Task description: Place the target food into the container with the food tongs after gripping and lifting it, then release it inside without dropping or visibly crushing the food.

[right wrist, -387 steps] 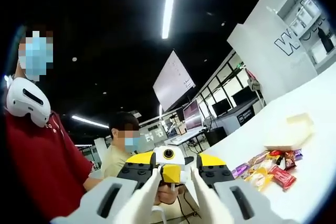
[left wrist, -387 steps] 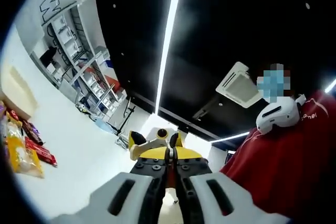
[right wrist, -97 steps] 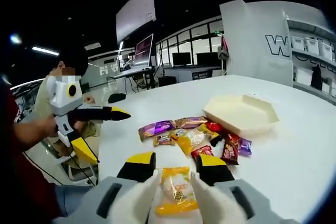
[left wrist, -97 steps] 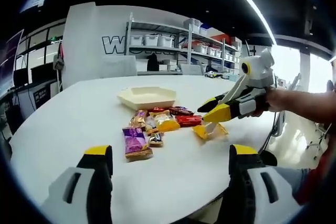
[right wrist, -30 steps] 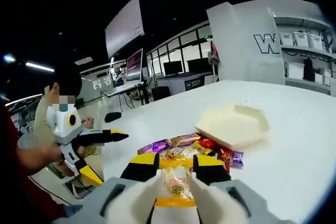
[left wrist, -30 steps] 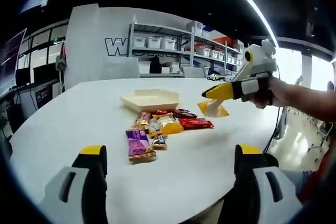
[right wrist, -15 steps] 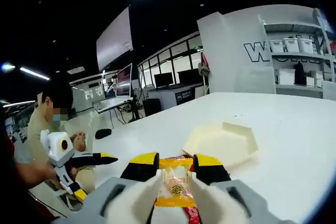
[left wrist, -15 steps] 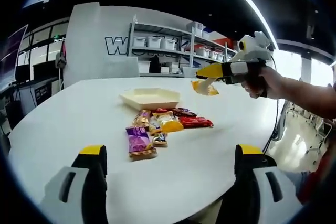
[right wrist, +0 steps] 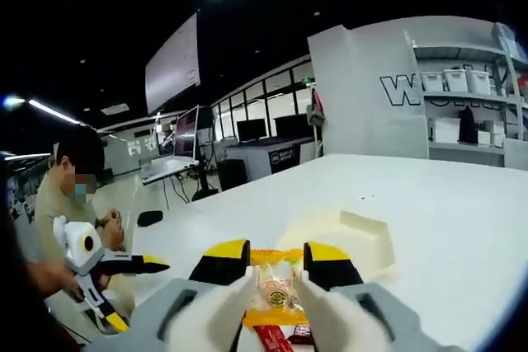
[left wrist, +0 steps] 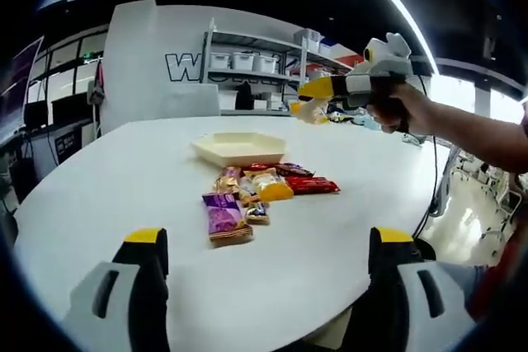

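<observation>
Smooth matt white table (left wrist: 124, 179), matt cream plastic tray (left wrist: 238, 149), glossy crinkled foil snack wrappers (left wrist: 247, 191), glossy orange packet (right wrist: 276, 290)

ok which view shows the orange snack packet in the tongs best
The right gripper view: the orange snack packet sits close up, clamped in the right tongs, its clear window and round logo visible. In the left gripper view the packet is small and far, hanging from those tongs above the white table.

**Packet above the tray**

On the desk (left wrist: 99, 195) the tray (left wrist: 238, 148) lies behind the pile of snacks (left wrist: 252, 193). The right tongs (left wrist: 307, 88) hold a packet (left wrist: 312, 111) in the air, above and right of the tray. Shelves (left wrist: 272, 72) stand behind the desk.
</observation>
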Demonstrator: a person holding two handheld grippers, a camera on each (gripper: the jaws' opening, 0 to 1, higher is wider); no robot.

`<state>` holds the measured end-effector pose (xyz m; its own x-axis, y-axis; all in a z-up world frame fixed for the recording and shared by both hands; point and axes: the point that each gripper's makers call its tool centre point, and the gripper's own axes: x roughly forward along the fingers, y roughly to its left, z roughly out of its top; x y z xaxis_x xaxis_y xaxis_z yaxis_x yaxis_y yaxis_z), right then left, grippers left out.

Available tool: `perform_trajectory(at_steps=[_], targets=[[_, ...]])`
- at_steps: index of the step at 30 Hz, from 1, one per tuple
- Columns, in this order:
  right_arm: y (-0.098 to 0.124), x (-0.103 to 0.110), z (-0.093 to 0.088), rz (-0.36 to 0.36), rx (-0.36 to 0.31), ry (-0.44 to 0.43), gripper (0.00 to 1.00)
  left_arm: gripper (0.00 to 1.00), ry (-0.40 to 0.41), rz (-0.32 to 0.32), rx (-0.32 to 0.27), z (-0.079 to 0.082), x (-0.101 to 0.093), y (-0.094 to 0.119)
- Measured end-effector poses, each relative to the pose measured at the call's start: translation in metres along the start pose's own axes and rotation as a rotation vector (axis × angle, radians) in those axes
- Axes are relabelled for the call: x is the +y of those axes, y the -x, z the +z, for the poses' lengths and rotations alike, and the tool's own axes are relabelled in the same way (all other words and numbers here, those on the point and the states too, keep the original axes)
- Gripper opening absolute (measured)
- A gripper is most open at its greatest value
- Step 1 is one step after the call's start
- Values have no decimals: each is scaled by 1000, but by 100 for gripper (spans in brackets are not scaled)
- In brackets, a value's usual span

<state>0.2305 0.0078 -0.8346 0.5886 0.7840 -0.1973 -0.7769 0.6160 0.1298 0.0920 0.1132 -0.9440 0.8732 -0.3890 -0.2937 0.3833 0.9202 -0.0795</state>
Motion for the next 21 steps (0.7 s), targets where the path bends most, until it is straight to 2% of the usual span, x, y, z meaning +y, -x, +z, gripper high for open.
perform_trajectory(at_steps=[7,21], targets=[[-4,-5,9,-9,-5,20,20,99,-7,11,8,-1,8,1],[-20,-20,12,-31,-1,26,20,99,-9,15,17,-1,14,2]])
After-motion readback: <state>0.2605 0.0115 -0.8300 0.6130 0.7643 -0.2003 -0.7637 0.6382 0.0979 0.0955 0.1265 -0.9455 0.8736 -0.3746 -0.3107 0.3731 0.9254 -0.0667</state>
